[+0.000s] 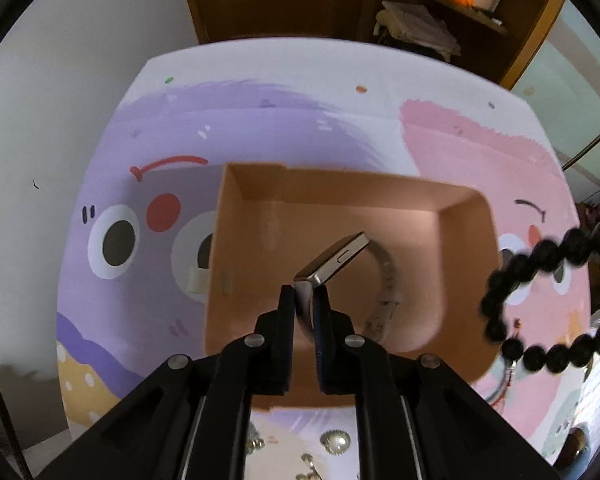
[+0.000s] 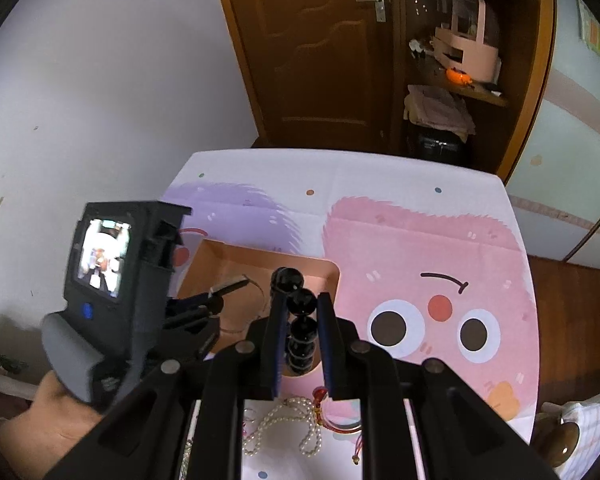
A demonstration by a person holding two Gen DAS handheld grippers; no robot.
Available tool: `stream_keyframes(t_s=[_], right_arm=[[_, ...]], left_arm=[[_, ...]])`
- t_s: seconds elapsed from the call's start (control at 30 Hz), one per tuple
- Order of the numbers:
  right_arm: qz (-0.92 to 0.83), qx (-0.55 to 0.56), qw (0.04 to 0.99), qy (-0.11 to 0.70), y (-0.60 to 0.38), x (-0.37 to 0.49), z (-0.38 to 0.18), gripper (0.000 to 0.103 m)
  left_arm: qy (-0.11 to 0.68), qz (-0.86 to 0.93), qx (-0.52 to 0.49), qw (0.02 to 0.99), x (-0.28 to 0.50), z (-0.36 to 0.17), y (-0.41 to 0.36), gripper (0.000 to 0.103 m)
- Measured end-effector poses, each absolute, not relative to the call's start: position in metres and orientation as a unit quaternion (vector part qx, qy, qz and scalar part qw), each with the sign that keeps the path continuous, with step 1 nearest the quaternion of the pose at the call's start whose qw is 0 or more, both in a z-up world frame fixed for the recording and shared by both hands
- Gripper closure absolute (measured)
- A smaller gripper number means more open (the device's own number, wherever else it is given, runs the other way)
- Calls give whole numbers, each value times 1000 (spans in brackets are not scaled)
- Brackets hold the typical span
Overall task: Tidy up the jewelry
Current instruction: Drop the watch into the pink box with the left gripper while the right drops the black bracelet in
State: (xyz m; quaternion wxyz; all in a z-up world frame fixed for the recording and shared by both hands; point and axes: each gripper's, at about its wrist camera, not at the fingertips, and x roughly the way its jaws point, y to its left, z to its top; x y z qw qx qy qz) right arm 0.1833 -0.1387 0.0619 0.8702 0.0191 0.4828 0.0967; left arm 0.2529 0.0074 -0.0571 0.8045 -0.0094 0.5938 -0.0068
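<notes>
With the box (image 1: 466, 256) holding nothing set down, a watch (image 1: 336, 264) is gripped in the left gripper (image 1: 304, 300) jaws above it, a black bead bracelet (image 2: 300, 320) is clamped by the right gripper (image 2: 300, 312), and pearls (image 2: 284, 424) are left on the worktop (image 2: 420, 208).

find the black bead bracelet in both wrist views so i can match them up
Left wrist view: black bead bracelet hangs at the right edge, beside the orange box.
Right wrist view: it sits centre frame, strung between the right gripper fingers, over the box's near corner.
Shared landmark: the orange box, with the watch held by the left gripper over it.
</notes>
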Motion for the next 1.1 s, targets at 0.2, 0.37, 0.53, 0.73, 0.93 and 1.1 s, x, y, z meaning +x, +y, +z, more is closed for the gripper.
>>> stream_keyframes(t_s=[0.2, 0.37, 0.53, 0.73, 0.93, 1.1], right_arm=[[102, 25, 863, 493, -137, 188, 54, 88], [118, 36, 859, 498, -132, 194, 49, 88], [145, 52, 850, 503, -118, 203, 45, 88], [207, 106, 834, 501, -99, 217, 33, 88], [172, 128, 815, 538, -109, 237, -6, 88], [105, 81, 806, 577, -129, 240, -40, 88]], left_arm=[[582, -20, -13, 813, 246, -52, 12, 71], [548, -18, -5, 836, 229, -27, 19, 52], [521, 31, 8, 853, 213, -10, 39, 51], [494, 51, 27, 868, 189, -5, 60, 50], [523, 31, 20, 852, 178, -15, 72, 50], [529, 19, 18, 848, 173, -21, 71, 49]])
